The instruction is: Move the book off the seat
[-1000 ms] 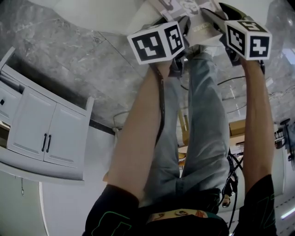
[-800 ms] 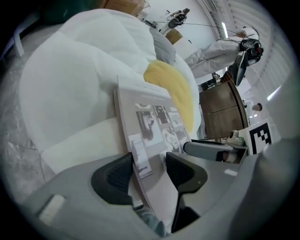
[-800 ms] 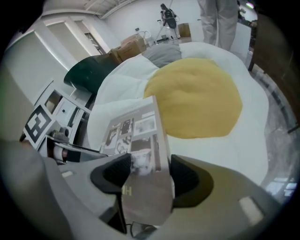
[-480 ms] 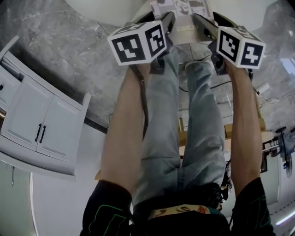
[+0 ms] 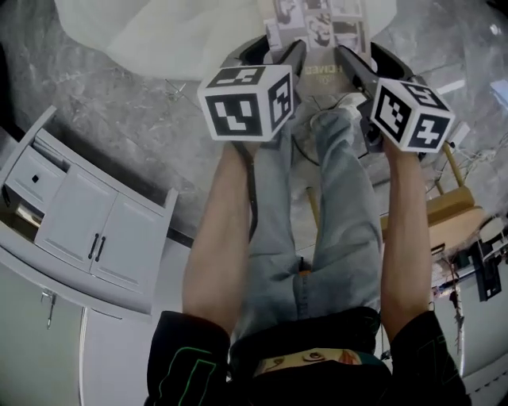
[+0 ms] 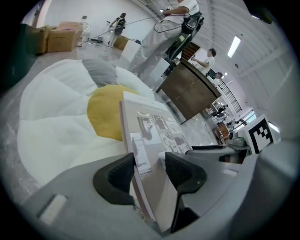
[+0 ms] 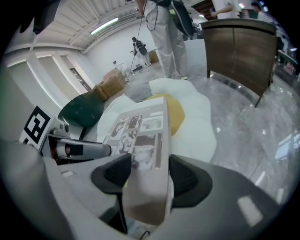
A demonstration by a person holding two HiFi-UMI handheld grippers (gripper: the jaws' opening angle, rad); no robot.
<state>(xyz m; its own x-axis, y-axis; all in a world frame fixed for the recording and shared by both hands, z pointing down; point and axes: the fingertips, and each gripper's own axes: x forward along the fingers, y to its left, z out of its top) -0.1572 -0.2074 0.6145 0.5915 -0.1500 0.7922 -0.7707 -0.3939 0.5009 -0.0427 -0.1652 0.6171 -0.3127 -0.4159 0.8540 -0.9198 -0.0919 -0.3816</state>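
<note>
You hold the book (image 5: 319, 22) from both sides, in the air above the seat (image 5: 151, 36), the white cushion with the yellow centre. The left hand-held gripper (image 6: 151, 171) has just been closing its jaws. The book's left edge now stands between them, with the pads pressing on it. The right hand-held gripper (image 7: 150, 174) is clamped on the right edge in the same way. Neither pair of jaws is fully together, because the book's thickness keeps them apart.

To do this step well, move your two hands as one. Keep them level with each other and at a fixed spacing, so the book neither bends nor slips out of one grip. Both grips look to sit near the end closest to you, so the far end may droop or the pages may fan open. Keep the squeeze even and avoid quick swings.

Carry the book clear of the cushion's outline before you lower it, towards a bare stretch of the grey floor (image 5: 119, 103). Release neither side until it rests on something.

Your left forearm (image 5: 218, 230) and right forearm (image 5: 409, 238) reach out ahead of you, roughly parallel, one on each side of your legs. The grippers angle steeply forward and down. Their marker cubes, left (image 5: 246, 103) and right (image 5: 411, 113), ride on top and are tipped slightly towards each other. The jaws meet the book from opposite sides.
</note>
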